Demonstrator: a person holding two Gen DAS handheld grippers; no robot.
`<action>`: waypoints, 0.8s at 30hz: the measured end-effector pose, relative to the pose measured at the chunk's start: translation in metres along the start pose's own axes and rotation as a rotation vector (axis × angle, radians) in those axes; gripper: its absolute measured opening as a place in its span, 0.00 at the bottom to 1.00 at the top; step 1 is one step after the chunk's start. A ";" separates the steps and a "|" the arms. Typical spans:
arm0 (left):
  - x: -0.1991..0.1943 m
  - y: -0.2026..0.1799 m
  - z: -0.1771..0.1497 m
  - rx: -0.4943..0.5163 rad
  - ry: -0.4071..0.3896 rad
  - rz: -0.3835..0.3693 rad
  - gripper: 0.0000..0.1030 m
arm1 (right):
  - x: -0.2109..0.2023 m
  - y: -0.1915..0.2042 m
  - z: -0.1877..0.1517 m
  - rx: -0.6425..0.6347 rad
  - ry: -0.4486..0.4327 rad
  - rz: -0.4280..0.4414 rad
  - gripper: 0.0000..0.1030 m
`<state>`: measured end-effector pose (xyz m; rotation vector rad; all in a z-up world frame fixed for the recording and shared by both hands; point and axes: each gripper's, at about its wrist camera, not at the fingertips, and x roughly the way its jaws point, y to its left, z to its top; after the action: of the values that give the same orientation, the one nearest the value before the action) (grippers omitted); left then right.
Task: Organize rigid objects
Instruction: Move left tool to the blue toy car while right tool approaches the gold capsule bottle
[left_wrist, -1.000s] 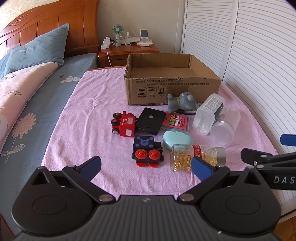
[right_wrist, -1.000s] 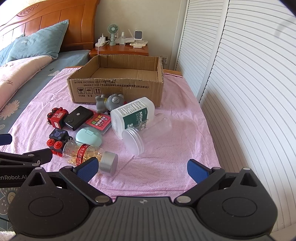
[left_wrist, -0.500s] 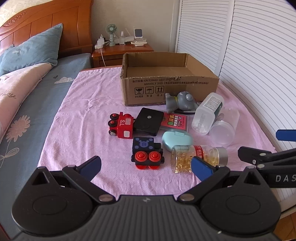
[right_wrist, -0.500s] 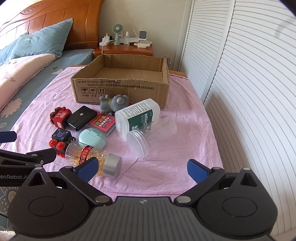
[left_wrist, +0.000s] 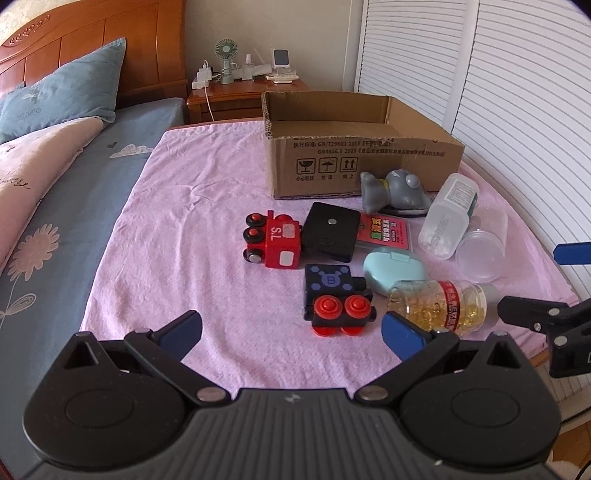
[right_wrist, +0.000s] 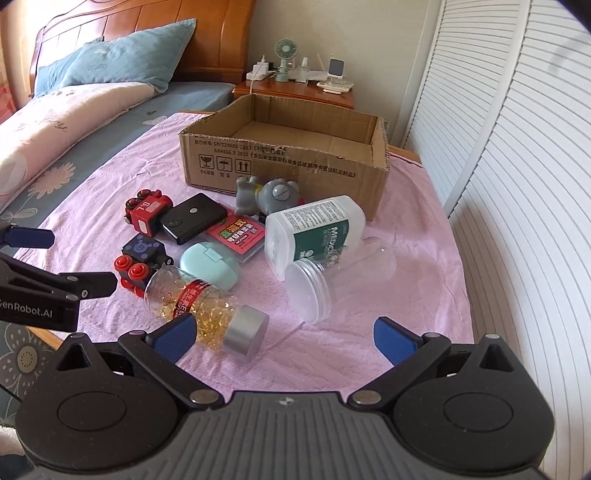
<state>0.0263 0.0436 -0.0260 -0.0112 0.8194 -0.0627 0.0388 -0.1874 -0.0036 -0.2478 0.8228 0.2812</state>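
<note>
Left wrist view: left gripper was held low over the near edge of the pink cloth, jaws spread wide, nothing gripped.
Left view, nearest item: black toy block with red buttons lay just ahead between the fingers; red toy train beyond it, touching the black case.
Left view, target: cardboard box stood open at the far end, apparently empty.
Right wrist view: right gripper was also held low, jaws wide, nothing gripped.
Right view, nearest item: capsule bottle lay on its side, partly behind the left fingertip; clear jar on its side, touching the white pill bottle.
Right view, other items: mint case, red card pack, grey figurine against the box.
Step judged: first pick not yet made.
Advice: round bottles likely to roll, so best gripped across the body; flat block sides should be squared to the pads.
</note>
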 end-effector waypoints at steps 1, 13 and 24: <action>0.000 0.003 0.000 -0.003 -0.004 0.007 0.99 | 0.001 0.003 0.002 -0.012 -0.001 0.001 1.00; 0.002 0.046 0.000 -0.076 -0.005 0.064 0.99 | 0.028 0.057 0.030 -0.182 -0.022 0.030 1.00; 0.002 0.047 -0.002 -0.092 -0.006 0.034 0.99 | 0.034 0.055 0.015 -0.201 0.010 -0.009 1.00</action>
<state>0.0283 0.0907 -0.0308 -0.0844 0.8153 0.0072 0.0524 -0.1257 -0.0250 -0.4409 0.8036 0.3550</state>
